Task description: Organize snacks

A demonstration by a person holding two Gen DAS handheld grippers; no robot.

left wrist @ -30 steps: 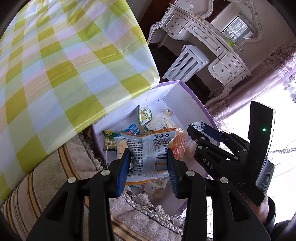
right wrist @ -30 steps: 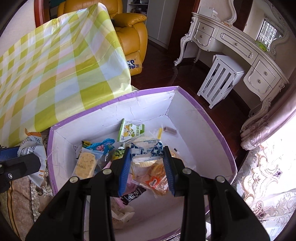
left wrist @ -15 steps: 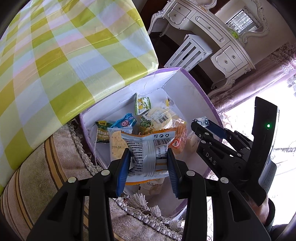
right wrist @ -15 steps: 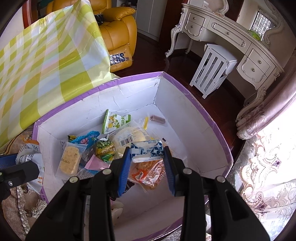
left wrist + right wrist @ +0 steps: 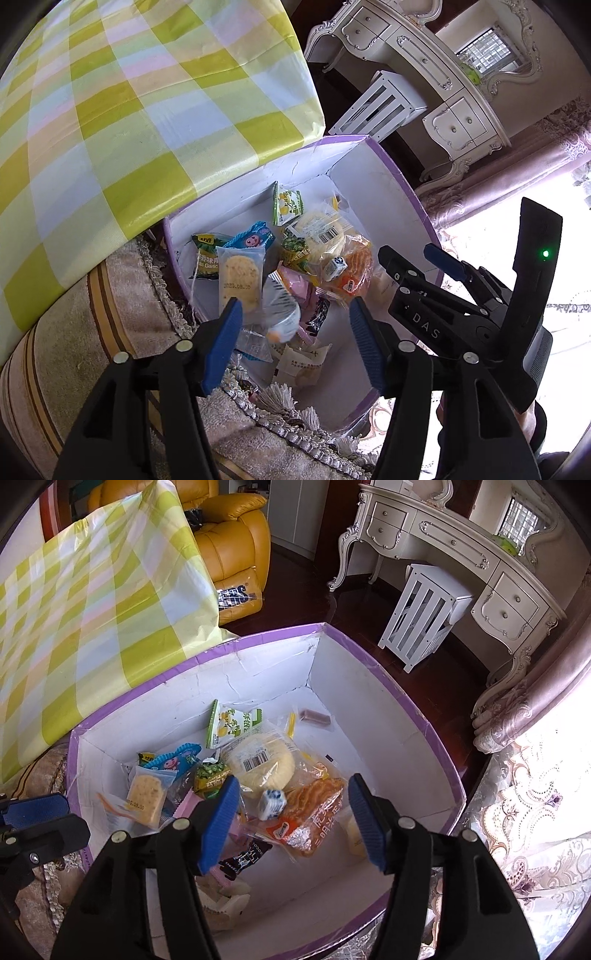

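Note:
A white box with a purple rim [image 5: 391,173] [image 5: 406,705] sits on the floor and holds several snack packets. My left gripper [image 5: 295,332] is open above the box's near edge; a white and orange packet [image 5: 282,314] is blurred, falling below it. My right gripper [image 5: 290,812] is open over the box; a small blue and white packet [image 5: 271,803] lies between its fingers on the pile, beside an orange snack bag [image 5: 314,816]. A cracker packet [image 5: 238,275] [image 5: 146,795] lies at the left of the box.
A table with a yellow-green checked cloth [image 5: 129,110] [image 5: 92,602] overhangs the box's left side. A fringed rug [image 5: 110,332] lies under the box. A white dressing table [image 5: 461,554], a white slatted stool [image 5: 424,609] and a yellow armchair [image 5: 229,546] stand behind.
Both grippers opened. The left let go of the white and orange packet, which is dropping into the box. The right let go of the small blue and white packet, which now lies on the pile.

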